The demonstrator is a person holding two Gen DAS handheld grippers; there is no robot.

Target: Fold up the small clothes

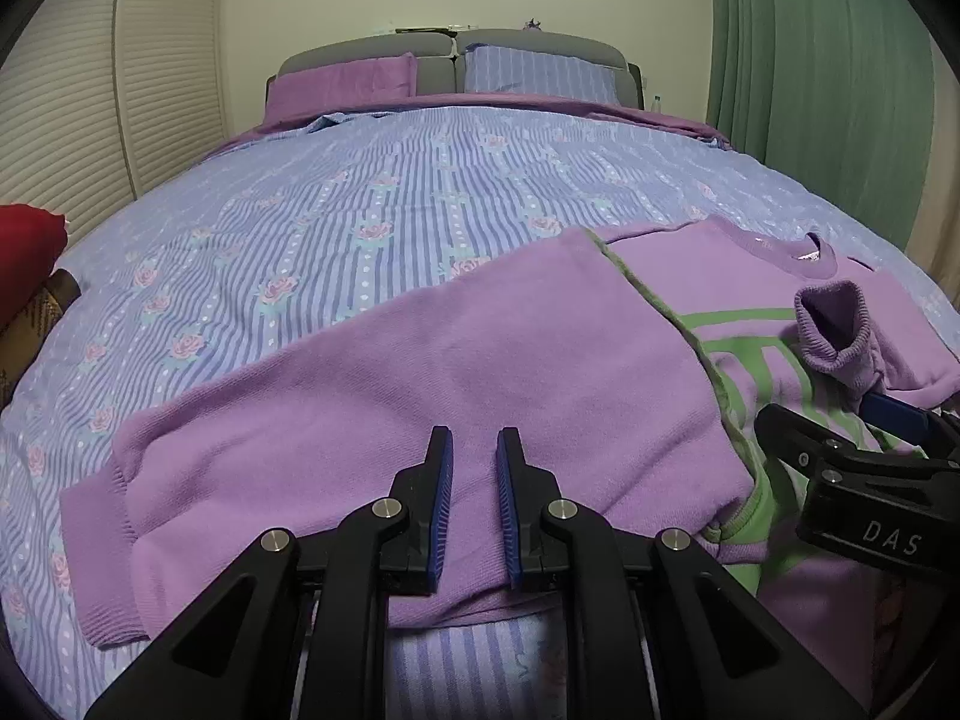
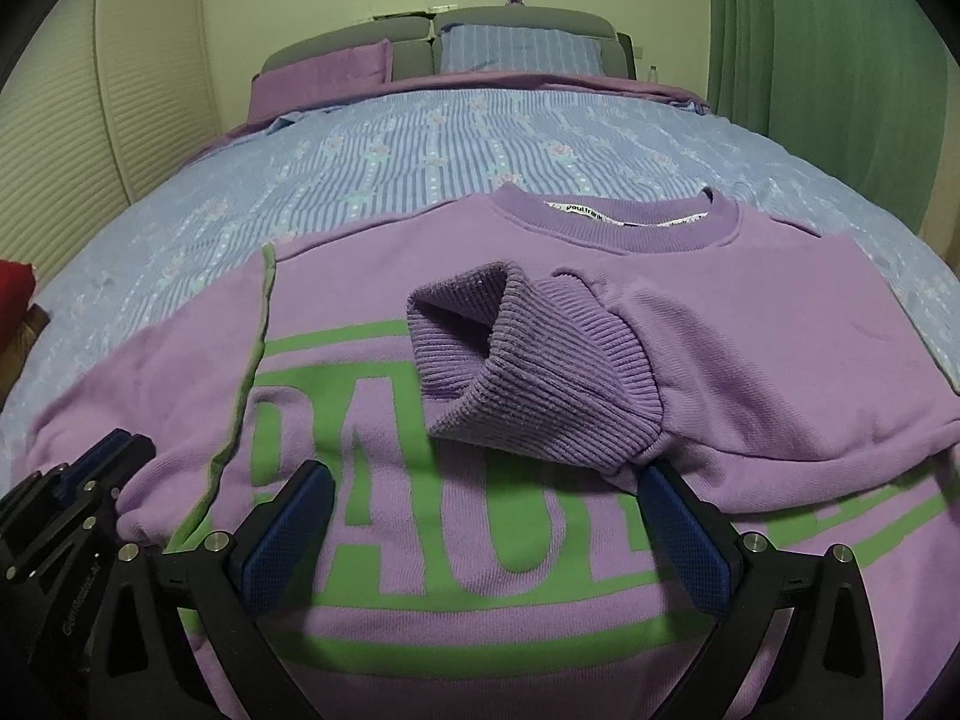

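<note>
A purple sweatshirt (image 2: pixel 750 324) with green lettering lies face up on the bed, collar away from me. Its right sleeve is folded across the chest, the ribbed cuff (image 2: pixel 510 348) standing open just beyond my right gripper (image 2: pixel 489 519), which is open wide and holds nothing. The left sleeve (image 1: pixel 384 396) lies spread out to the left on the bedspread. My left gripper (image 1: pixel 474 450) hovers over that sleeve with its jaws a small gap apart and nothing between them. The right gripper also shows in the left wrist view (image 1: pixel 852 420).
The bed has a blue striped floral bedspread (image 1: pixel 360 210), with purple and striped pillows (image 1: pixel 540 72) at the grey headboard. A red cushion (image 1: pixel 24 252) sits at the left edge. Green curtains (image 1: pixel 828 72) hang on the right, a louvred door on the left.
</note>
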